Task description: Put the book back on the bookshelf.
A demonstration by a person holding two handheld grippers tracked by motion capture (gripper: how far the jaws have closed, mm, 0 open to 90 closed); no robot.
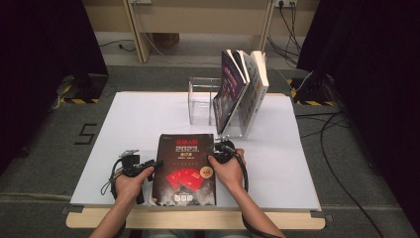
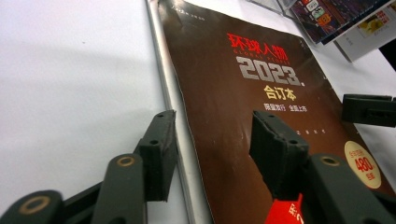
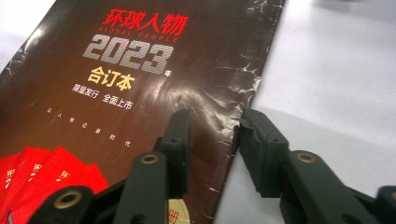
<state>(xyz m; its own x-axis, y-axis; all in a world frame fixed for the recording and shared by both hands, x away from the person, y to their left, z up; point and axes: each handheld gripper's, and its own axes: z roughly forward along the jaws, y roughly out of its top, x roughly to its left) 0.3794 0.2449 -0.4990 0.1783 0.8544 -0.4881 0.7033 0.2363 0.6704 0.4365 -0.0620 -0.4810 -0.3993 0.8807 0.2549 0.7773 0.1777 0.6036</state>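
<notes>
Claws straddle the dark brown glossy magazine (image 1: 183,168) lying flat at six o'clock on the white tabletop (image 1: 133,124), left claw (image 2: 212,140) and right claw (image 3: 212,135) half-open, gripping nothing; both should pinch edges evenly before lifting.

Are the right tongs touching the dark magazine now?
Cannot tell. In the right gripper view the right tongs straddle the creased edge of the dark magazine; pad contact is unclear.

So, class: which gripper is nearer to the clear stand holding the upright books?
Right. The right gripper sits at the dark magazine's right edge, just below the clear stand. The left gripper sits at the magazine's left edge, farther from it.
</notes>
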